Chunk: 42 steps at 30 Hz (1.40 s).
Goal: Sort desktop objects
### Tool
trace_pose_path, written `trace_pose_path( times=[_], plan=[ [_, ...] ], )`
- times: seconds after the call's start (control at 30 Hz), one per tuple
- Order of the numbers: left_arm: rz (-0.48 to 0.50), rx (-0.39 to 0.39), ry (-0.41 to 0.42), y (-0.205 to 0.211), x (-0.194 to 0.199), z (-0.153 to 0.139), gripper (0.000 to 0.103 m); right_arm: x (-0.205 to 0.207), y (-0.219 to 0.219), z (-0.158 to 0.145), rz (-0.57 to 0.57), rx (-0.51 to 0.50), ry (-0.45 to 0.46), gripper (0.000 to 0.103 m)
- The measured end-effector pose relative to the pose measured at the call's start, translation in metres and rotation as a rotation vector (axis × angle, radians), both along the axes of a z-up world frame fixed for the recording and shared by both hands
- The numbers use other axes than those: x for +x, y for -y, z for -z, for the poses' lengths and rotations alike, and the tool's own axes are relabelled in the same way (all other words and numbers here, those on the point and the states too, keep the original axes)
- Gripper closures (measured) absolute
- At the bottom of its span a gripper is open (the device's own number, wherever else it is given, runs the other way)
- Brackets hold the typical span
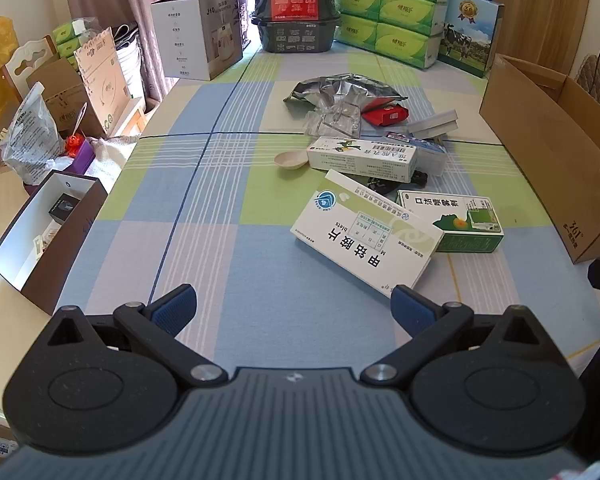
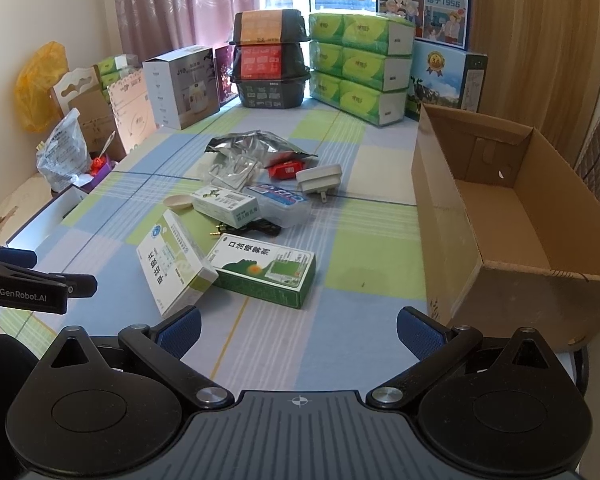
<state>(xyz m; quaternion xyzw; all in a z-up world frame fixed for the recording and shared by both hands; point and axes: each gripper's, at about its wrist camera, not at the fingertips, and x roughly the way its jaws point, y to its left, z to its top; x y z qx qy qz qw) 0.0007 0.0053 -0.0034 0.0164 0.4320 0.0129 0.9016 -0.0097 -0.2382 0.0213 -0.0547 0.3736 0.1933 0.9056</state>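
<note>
A pile of small items lies mid-table on the checked cloth. Nearest is a big white-and-green medicine box (image 1: pixel 366 232) (image 2: pixel 172 266), leaning on a green spray box (image 1: pixel 452 218) (image 2: pixel 266 270). Behind them sit a long white box (image 1: pixel 362 158) (image 2: pixel 224 202), a beige spoon (image 1: pixel 292 159), a black cable (image 2: pixel 256 227), a clear case (image 2: pixel 282 202), a white plug (image 2: pixel 320 179), a red packet (image 1: pixel 388 114) and a silver foil bag (image 1: pixel 340 88). My left gripper (image 1: pixel 294 306) hovers open just short of the big box. My right gripper (image 2: pixel 298 328) is open too, empty, near the spray box.
An open, empty cardboard box (image 2: pixel 512 216) (image 1: pixel 548 136) stands at the table's right edge. A dark box with a white inside (image 1: pixel 44 236) sits at the left edge. Tissue packs (image 2: pixel 360 68), stacked black bowls (image 2: pixel 270 60) and a white appliance carton (image 1: pixel 198 32) line the far end.
</note>
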Motion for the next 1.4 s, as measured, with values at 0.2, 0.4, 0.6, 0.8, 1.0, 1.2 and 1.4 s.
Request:
trace_pose_path(
  times=[0.2, 0.4, 0.6, 0.8, 1.0, 1.2, 1.4],
  plan=[
    [0.000, -0.006, 0.002, -0.0009, -0.0008, -0.0012, 0.001, 0.0005, -0.0002, -0.0010, -0.003, -0.005, 0.002, 0.002],
    [0.001, -0.005, 0.013, -0.0003, -0.0021, -0.0023, 0.001, 0.0008, -0.0002, -0.0013, -0.003, -0.004, 0.003, 0.002],
    [-0.001, -0.017, 0.005, -0.0024, -0.0018, -0.0020, 0.001, 0.0010, -0.0004, -0.0016, -0.004, -0.004, 0.004, 0.002],
    [0.006, -0.009, 0.006, -0.0012, -0.0026, -0.0015, 0.001, 0.0010, -0.0002, -0.0018, -0.005, -0.005, 0.005, 0.002],
    [0.014, -0.002, 0.005, -0.0004, -0.0030, -0.0006, 0.001, 0.0009, 0.0000, -0.0031, -0.006, -0.006, 0.007, 0.002],
    [0.020, -0.020, 0.001, -0.0008, -0.0023, -0.0017, 0.001, 0.0015, 0.0008, -0.0035, -0.013, -0.007, 0.005, 0.002],
    [0.092, -0.047, -0.012, -0.0008, 0.0003, -0.0088, 0.001, 0.0081, 0.0073, -0.0043, -0.022, 0.019, -0.037, 0.002]
  ],
)
